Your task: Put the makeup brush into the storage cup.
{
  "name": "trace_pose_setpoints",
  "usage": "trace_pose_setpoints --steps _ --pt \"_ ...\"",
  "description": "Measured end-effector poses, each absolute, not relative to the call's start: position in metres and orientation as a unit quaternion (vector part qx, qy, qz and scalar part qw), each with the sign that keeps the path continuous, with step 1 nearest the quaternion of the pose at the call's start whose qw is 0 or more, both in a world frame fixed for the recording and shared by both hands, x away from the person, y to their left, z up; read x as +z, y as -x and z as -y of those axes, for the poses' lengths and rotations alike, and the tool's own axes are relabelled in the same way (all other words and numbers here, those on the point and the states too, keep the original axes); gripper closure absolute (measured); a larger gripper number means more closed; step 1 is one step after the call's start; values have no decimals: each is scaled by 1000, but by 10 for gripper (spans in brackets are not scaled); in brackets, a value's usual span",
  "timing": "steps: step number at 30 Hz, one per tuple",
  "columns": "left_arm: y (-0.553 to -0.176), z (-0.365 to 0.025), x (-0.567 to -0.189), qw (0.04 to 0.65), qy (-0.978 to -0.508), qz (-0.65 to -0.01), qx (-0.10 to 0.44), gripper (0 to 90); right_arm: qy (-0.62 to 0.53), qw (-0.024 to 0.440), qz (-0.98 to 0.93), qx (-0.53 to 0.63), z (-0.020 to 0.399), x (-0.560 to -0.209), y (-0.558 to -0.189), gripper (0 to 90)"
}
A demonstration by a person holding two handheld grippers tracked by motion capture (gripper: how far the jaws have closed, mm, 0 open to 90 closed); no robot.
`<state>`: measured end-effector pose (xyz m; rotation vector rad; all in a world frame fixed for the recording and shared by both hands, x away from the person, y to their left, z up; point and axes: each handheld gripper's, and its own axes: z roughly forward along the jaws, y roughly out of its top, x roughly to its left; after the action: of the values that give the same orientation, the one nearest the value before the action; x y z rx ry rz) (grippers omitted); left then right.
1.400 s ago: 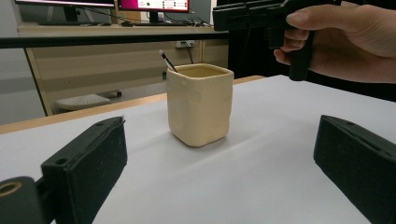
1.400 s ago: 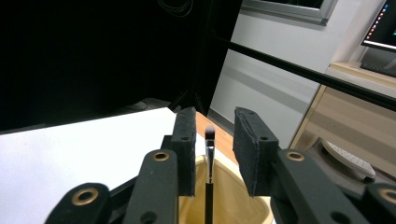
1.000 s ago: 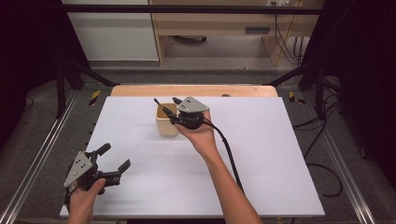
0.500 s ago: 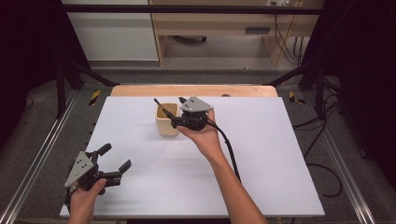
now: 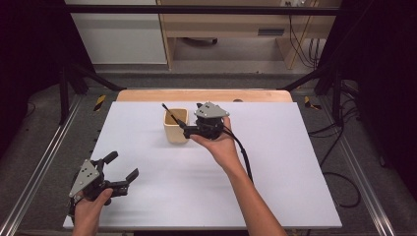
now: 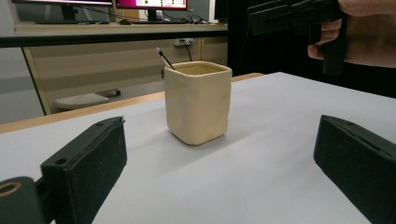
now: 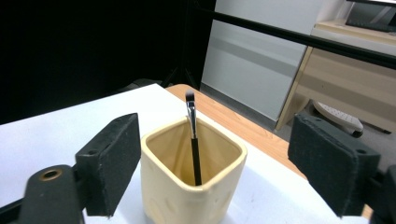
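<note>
Resting near the table's front left corner, well apart from the cup (image 5: 176,126), the left gripper (image 5: 118,173) is spread and empty. A brush (image 7: 193,140) stands tilted inside the cup. Just right of the cup, the right gripper (image 5: 186,129) has just been opening, nothing between its jaws; pulling back carelessly could clip the rim and tip the cup.

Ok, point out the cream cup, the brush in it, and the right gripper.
Cream cup (image 6: 198,105), left gripper view, front wall.
Brush (image 7: 194,149), right gripper view, black handle inside the cup.
Right gripper (image 5: 183,127), high view, midway between its fingertips, at the cup's rim.
</note>
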<state>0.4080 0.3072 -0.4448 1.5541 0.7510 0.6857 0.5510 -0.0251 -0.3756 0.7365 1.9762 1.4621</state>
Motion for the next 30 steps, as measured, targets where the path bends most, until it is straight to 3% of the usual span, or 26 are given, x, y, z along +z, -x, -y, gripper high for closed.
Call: trace_pose_setpoints --steps 12,30 --pt "-408 -306 -445 599 -671 -323 295 23 -307 264 -737 541 36 -377 -549 77" --pt "-408 -306 -445 598 -672 -322 296 22 -329 254 -734 537 55 -376 -544 71"
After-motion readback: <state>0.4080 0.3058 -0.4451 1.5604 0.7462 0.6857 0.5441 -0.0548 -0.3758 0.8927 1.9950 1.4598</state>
